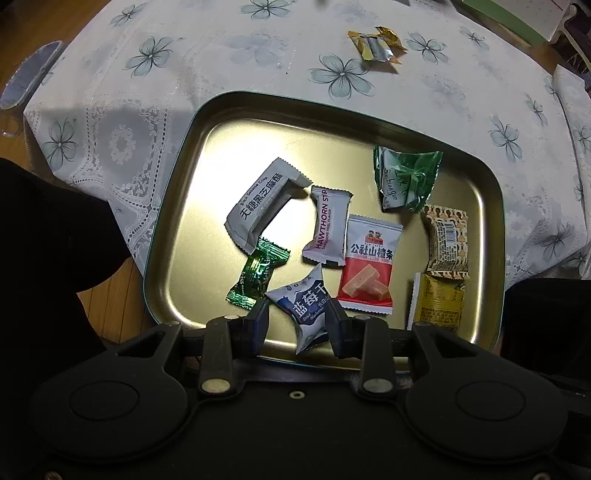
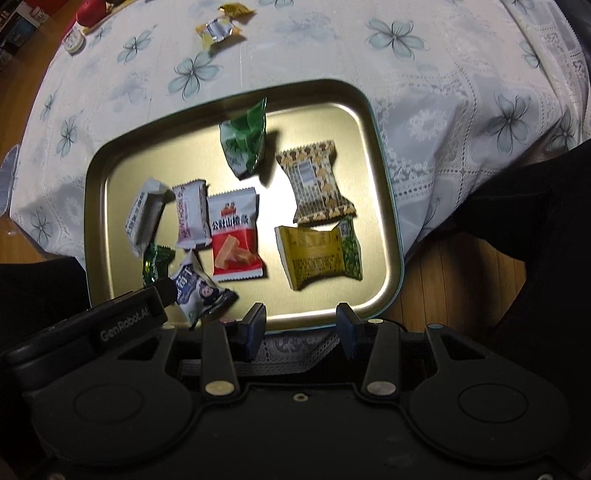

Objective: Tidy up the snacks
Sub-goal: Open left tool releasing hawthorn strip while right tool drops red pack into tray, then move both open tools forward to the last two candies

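Observation:
A gold metal tray (image 1: 221, 155) with a teal rim lies on the table and holds several snack packets. My left gripper (image 1: 298, 319) hangs over its near edge. A blue-and-white blueberry packet (image 1: 304, 308) sits loosely between the parted fingers, with a gap on its left side. Around it lie a green foil candy (image 1: 255, 275), a grey sesame packet (image 1: 262, 206), a red-and-white hawthorn packet (image 1: 369, 266) and a yellow packet (image 1: 437, 302). My right gripper (image 2: 301, 321) is open and empty above the tray's (image 2: 332, 122) near rim. Two gold-wrapped candies (image 1: 376, 44) lie on the cloth beyond the tray.
A white floral tablecloth (image 1: 184, 74) covers the table, and wooden floor (image 2: 443, 277) shows past its near edge. A red object (image 2: 88, 11) and a small jar (image 2: 74, 40) stand at the far left. A green box (image 1: 517, 18) sits at the far right. Dark clothing (image 1: 44, 240) flanks the tray.

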Action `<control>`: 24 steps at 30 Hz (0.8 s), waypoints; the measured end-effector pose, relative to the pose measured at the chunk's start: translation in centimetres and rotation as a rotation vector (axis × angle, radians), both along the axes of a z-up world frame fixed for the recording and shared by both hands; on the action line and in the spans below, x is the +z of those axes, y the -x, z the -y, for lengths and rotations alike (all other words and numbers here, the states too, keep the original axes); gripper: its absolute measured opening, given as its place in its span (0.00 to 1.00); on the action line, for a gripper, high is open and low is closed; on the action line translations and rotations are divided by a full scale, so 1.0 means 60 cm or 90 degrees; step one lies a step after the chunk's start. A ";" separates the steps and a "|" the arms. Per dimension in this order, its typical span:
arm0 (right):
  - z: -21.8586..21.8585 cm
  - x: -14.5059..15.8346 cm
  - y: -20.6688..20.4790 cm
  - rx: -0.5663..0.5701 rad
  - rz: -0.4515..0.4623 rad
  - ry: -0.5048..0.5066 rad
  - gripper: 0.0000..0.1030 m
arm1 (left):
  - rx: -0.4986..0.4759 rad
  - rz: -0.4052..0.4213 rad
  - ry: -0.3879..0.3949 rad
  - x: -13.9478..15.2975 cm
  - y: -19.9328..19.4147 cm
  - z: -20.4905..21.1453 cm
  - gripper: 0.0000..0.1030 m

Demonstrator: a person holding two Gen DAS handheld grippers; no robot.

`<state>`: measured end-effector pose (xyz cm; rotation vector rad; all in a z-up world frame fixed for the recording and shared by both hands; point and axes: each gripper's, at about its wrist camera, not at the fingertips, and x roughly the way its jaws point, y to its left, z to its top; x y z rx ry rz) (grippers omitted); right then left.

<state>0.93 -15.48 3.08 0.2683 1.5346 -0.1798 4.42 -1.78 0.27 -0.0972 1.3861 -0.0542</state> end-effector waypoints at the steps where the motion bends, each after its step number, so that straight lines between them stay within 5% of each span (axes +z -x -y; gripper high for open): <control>1: 0.000 -0.002 0.001 0.000 -0.002 0.000 0.43 | 0.001 0.000 0.000 -0.001 0.002 -0.001 0.42; 24: 0.019 -0.018 0.007 -0.023 -0.020 -0.016 0.43 | -0.014 0.022 -0.048 -0.005 0.037 0.010 0.42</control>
